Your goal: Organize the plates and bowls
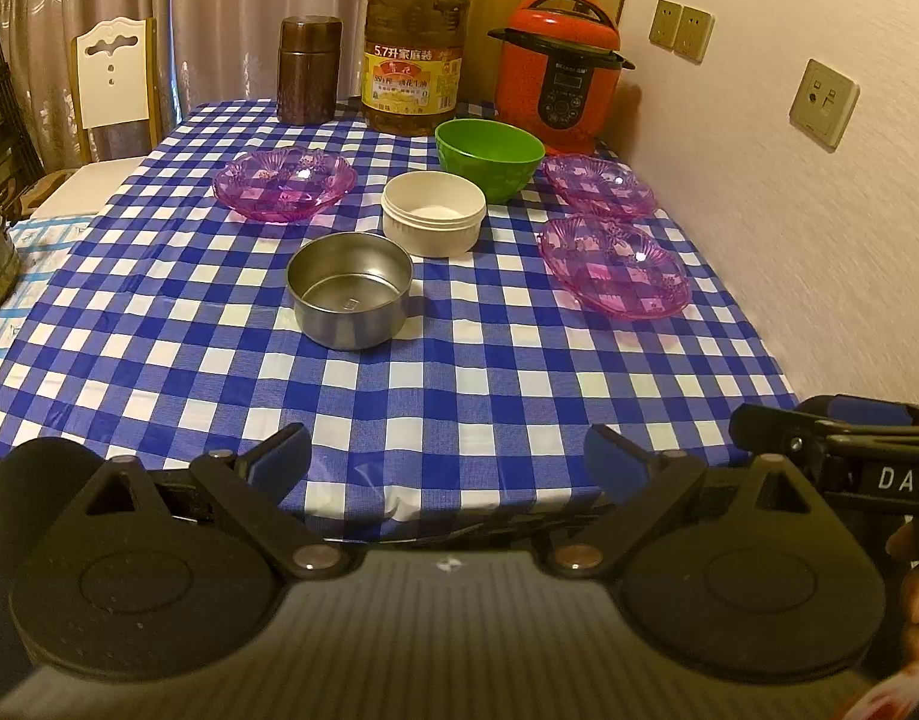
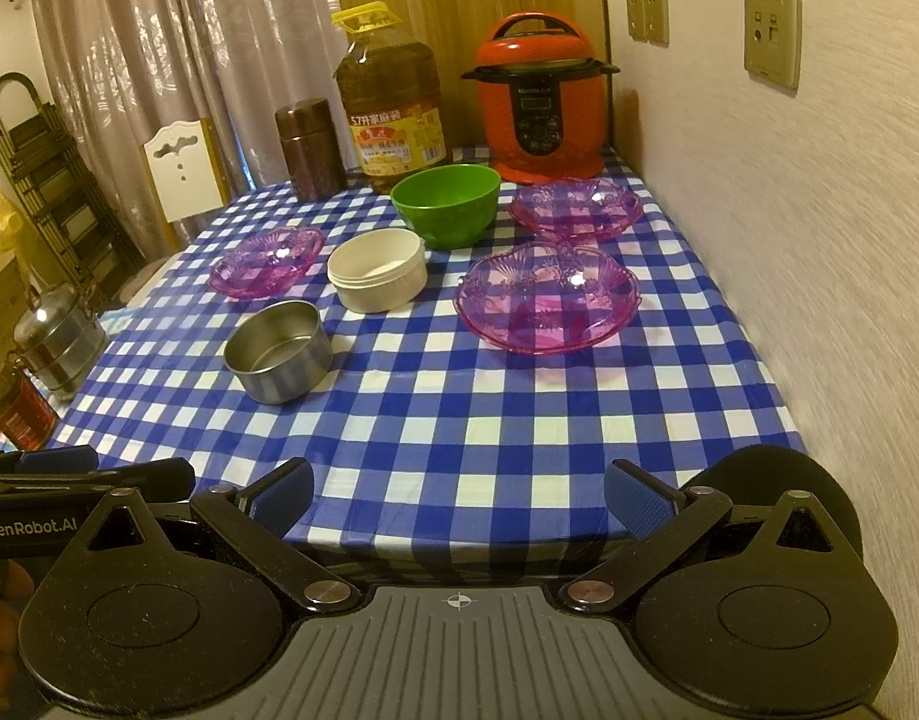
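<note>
Three ribbed purple glass plates (image 2: 545,298) ring three round bowls at twelve o'clock: steel (image 1: 350,290), white plastic (image 1: 434,213), green plastic (image 1: 489,159). Both tools (image 1: 447,456) (image 2: 459,495) gape wide, empty.

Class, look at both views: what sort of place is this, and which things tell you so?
Probably a home dining or kitchen corner: a checked tablecloth, a red electric cooker, a large cooking oil bottle and a curtain.
</note>
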